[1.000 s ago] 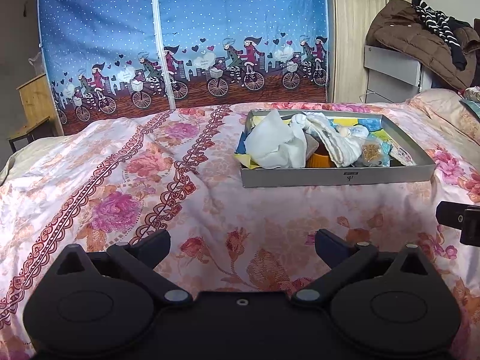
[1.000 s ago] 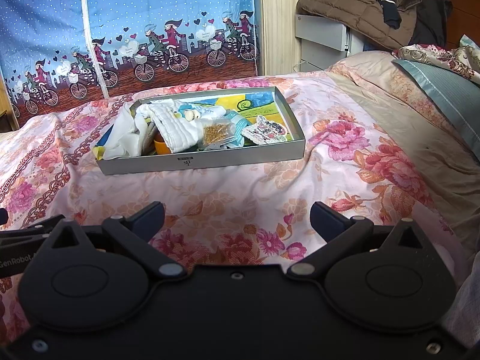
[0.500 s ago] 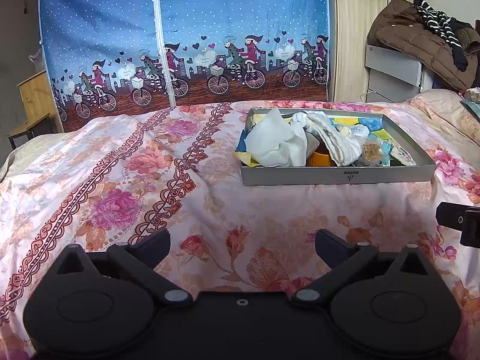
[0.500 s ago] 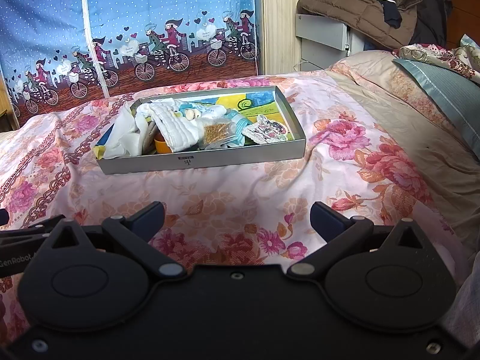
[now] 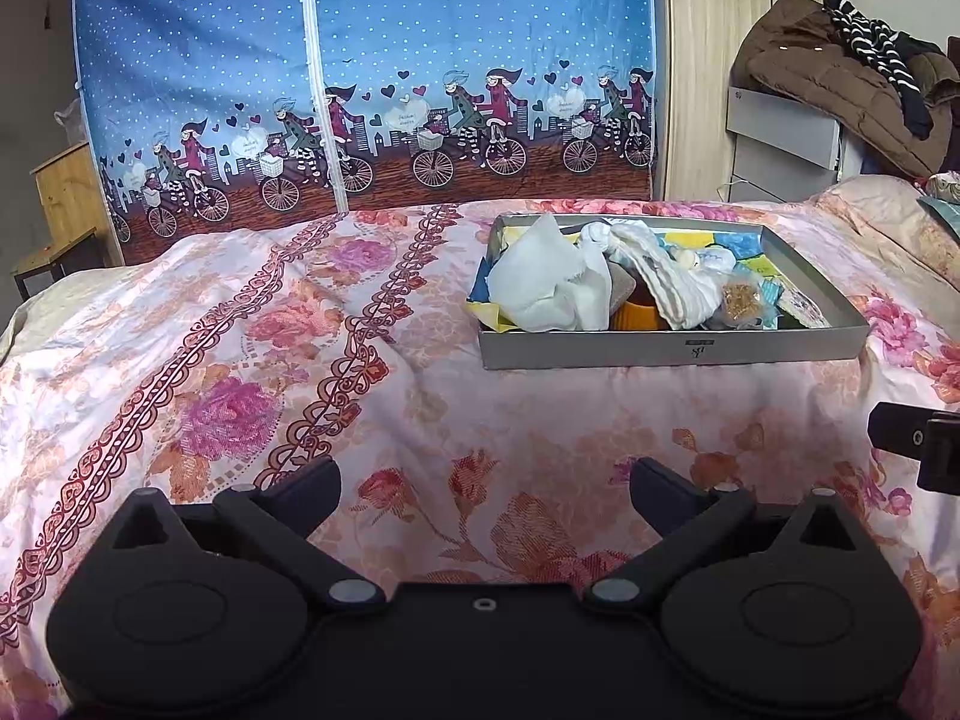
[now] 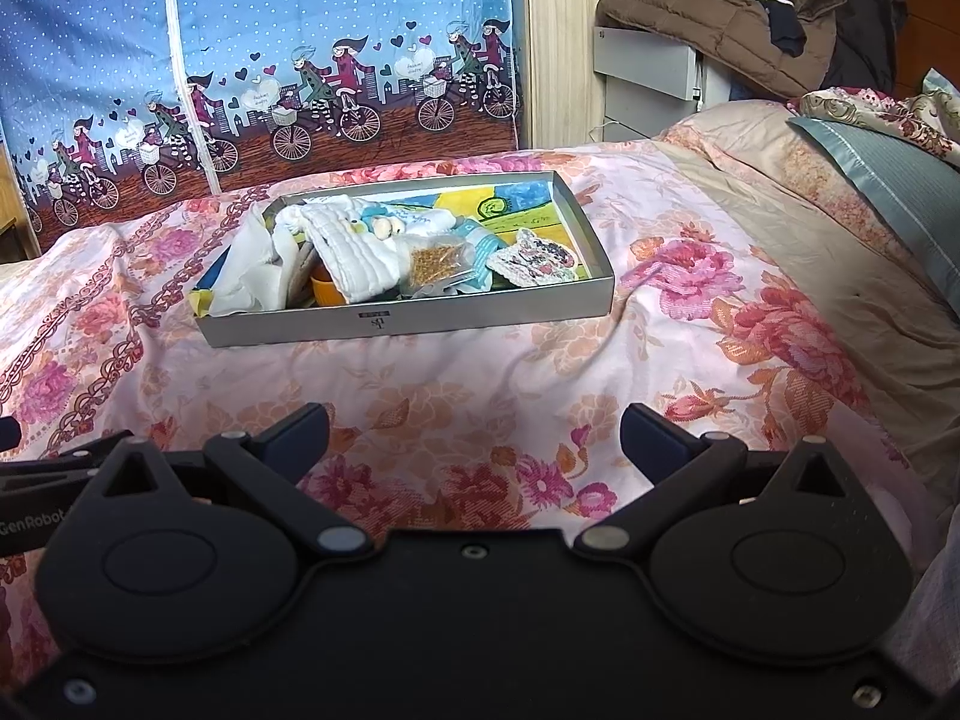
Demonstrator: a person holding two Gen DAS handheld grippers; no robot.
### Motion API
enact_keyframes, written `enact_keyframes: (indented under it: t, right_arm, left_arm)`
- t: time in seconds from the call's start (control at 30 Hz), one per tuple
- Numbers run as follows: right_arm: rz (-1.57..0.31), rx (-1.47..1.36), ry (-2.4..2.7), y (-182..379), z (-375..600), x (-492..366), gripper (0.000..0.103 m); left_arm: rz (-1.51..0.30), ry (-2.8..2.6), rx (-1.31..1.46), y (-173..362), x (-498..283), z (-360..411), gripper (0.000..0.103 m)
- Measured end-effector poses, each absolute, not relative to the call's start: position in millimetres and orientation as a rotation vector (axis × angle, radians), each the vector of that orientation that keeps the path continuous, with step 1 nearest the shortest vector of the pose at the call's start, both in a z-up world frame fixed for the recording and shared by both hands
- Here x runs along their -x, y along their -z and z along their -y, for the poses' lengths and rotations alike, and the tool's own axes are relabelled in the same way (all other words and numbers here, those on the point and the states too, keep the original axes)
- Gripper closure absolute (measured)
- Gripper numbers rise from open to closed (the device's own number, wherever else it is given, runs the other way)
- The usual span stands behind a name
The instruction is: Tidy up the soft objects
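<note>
A grey shallow box (image 5: pixel 672 351) (image 6: pixel 420 318) sits on the floral bedspread ahead of both grippers. It holds a crumpled white cloth (image 5: pixel 546 279) (image 6: pixel 255 267), a folded white quilted cloth (image 5: pixel 672 282) (image 6: pixel 354 255), an orange cup (image 5: pixel 639 315) (image 6: pixel 327 291), a small clear bag of brown grains (image 5: pixel 741 300) (image 6: pixel 435 261) and a patterned patch (image 6: pixel 534 258). My left gripper (image 5: pixel 483 480) is open and empty, low over the bedspread, well short of the box. My right gripper (image 6: pixel 474 429) is open and empty, also short of the box.
The floral bedspread (image 5: pixel 240 372) covers the bed. A blue curtain with cyclists (image 5: pixel 360 90) hangs behind. A grey cabinet with a brown jacket (image 6: pixel 708 18) stands at the right. Pillows (image 6: pixel 888 168) lie at the far right. A wooden stand (image 5: pixel 60 204) is at left.
Both views have shifted very slightly; the box sits a touch lower in the left wrist view. Both grippers stay open and empty.
</note>
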State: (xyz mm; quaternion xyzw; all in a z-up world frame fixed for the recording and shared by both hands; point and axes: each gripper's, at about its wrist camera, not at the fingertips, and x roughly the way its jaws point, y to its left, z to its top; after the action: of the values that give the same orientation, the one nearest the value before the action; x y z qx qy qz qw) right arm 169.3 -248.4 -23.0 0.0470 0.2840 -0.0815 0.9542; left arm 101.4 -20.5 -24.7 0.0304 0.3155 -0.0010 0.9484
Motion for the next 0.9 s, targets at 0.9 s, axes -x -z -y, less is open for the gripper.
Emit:
enact_keyframes:
  t: [0.9]
  right_arm:
    - [-0.582,-0.095,0.16,23.1,247.7,-169.5,0.0]
  left_arm:
    - [-0.635,0.007,-0.075,22.2,-101.3,22.4,0.001]
